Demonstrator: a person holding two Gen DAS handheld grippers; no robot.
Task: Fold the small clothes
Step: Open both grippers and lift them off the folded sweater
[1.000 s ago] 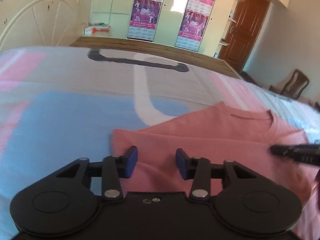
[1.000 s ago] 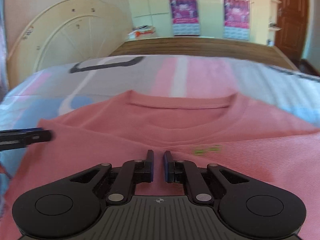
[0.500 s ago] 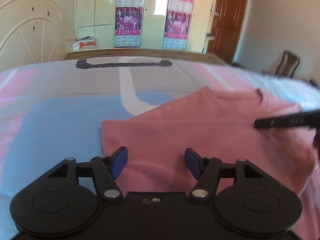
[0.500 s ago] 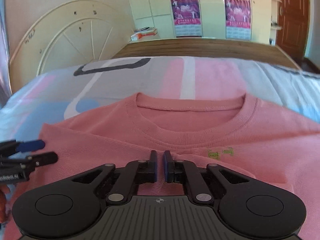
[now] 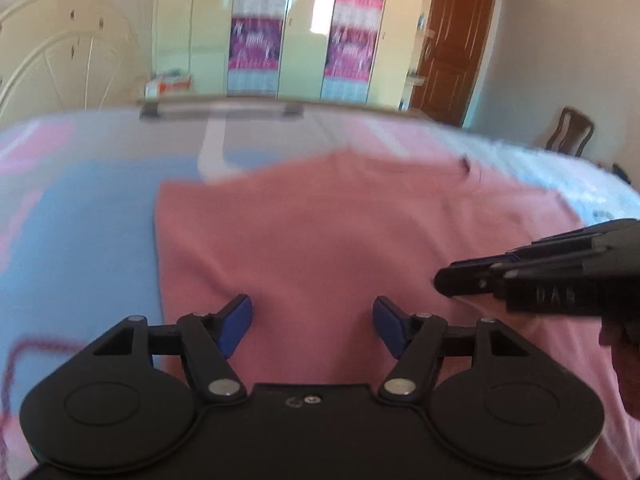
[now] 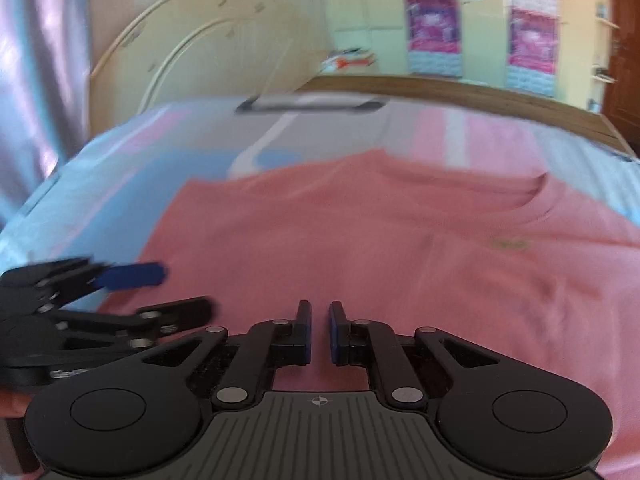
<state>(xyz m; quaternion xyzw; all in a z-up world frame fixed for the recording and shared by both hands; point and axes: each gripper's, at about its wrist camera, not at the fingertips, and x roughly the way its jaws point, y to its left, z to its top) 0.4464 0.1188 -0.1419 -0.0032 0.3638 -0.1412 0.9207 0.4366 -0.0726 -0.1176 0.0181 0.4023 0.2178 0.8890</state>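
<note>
Lying on patterned bedsheet [image 5: 80, 240]: pink shirt [image 5: 320, 232].

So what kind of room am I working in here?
Most likely a home bedroom. The pink sweater lies on a bed with a pastel patterned bedsheet, a cream arched headboard stands at its side, and a wardrobe with posters on its doors fills the far wall.
</note>
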